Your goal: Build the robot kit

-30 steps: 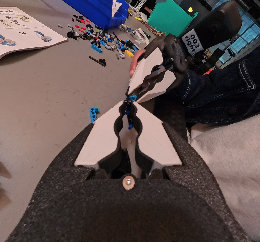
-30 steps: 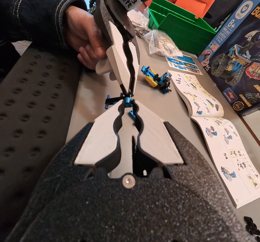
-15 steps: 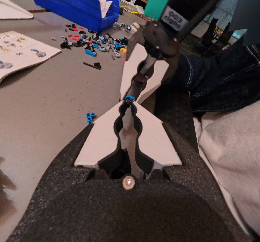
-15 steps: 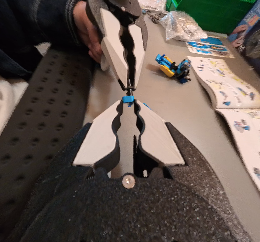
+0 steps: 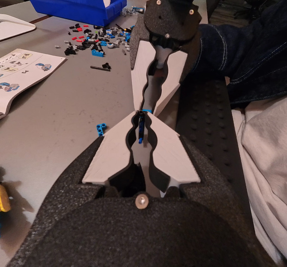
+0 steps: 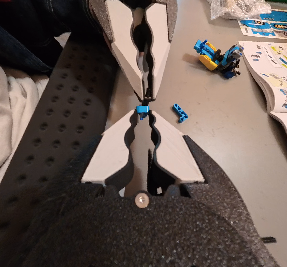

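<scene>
My left gripper (image 5: 141, 113) is shut on a thin black piece with blue pins (image 5: 140, 129), which runs back between its fingers. My right gripper (image 6: 142, 112) is shut on a small blue brick (image 6: 142, 109). The two grippers meet tip to tip just above the grey table (image 5: 69, 104). In the right wrist view the black piece (image 6: 147, 95) pokes out of the left gripper (image 6: 147, 100) and touches the blue brick. The right gripper (image 5: 146, 109) shows opposite in the left wrist view, with the blue brick (image 5: 146, 110) at its tips.
A loose blue L-shaped beam (image 6: 180, 114) lies by the tips. Also on the table: a blue and yellow model (image 6: 217, 59), an open booklet (image 5: 23, 73), a pile of small parts (image 5: 99, 40), a blue bin (image 5: 74, 0) and a plastic bag (image 6: 236, 0). A black dimpled mat (image 6: 62, 104) borders it. Less than 4 cm separates the two grippers' tips.
Both grippers have swung round until they face each other in a straight line, tips nearly touching. The black piece now meets the blue brick end on. Both have stayed shut.
</scene>
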Available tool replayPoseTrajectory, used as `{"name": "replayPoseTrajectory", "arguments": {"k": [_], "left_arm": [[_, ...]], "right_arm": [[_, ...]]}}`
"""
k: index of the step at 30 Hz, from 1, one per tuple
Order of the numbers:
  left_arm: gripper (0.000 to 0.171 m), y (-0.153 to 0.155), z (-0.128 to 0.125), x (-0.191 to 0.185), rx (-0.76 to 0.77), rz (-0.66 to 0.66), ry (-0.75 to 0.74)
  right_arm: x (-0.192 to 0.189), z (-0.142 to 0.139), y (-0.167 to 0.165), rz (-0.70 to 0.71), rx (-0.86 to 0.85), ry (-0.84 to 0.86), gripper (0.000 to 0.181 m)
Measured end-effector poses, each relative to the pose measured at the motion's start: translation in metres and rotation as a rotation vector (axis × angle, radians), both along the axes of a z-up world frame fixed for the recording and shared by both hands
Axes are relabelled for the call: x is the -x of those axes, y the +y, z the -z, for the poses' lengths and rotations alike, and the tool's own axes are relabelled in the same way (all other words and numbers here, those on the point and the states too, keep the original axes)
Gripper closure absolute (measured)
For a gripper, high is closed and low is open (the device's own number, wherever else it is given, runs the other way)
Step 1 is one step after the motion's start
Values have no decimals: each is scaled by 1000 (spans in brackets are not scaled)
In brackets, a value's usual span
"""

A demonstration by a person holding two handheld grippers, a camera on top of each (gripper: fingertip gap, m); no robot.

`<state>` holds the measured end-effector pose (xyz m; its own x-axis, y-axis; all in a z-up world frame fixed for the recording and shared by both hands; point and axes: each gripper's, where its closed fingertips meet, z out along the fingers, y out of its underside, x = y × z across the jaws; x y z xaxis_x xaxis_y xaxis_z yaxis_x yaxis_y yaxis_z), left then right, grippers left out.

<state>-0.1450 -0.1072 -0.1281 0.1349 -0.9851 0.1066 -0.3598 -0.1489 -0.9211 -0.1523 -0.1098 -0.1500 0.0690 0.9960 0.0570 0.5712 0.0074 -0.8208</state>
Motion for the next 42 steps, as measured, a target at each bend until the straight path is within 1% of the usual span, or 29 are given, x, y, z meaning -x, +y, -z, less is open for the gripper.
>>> {"name": "replayPoseTrajectory", "arguments": {"k": [2, 4, 9, 12, 15, 17, 20, 22, 27, 33, 38, 40, 42], "left_arm": [[165, 1, 0, 0, -1, -4, 0], [165, 3, -4, 2, 11, -13, -27], [165, 4, -30, 5, 71, -14, -183], [164, 4, -40, 6, 96, -12, -246], [164, 4, -38, 6, 101, -15, -241], [164, 4, -38, 5, 100, -11, -240], [164, -1, -28, 1, 90, 9, -176], [164, 1, -29, 2, 71, -6, -176], [164, 1, -27, 2, 84, -2, -169], [165, -4, -24, 1, 105, 29, -151], [165, -9, -13, -3, 96, 55, -87], [164, -9, -6, -4, 99, 57, -50], [164, -8, -1, -5, 94, 56, -20]], "right_arm": [[1, 1, 0, 2, -14, -4, 168], [0, -5, 3, 13, 27, 40, 168], [2, -34, 4, 19, 125, 229, 167], [2, -50, 4, 16, 187, 331, 168], [2, -51, 5, 21, 198, 340, 168], [2, -57, 5, 17, 217, 381, 168], [3, -53, 4, 16, 206, 359, 169], [3, -53, 5, 21, 200, 360, 171], [3, -50, 5, 20, 189, 341, 172], [2, -46, 2, 5, 230, 338, 171], [-3, -35, -4, -48, 287, 223, 171], [-7, -28, -4, -69, 269, 131, 171], [-15, -23, 2, -62, 241, 30, 171]]}}
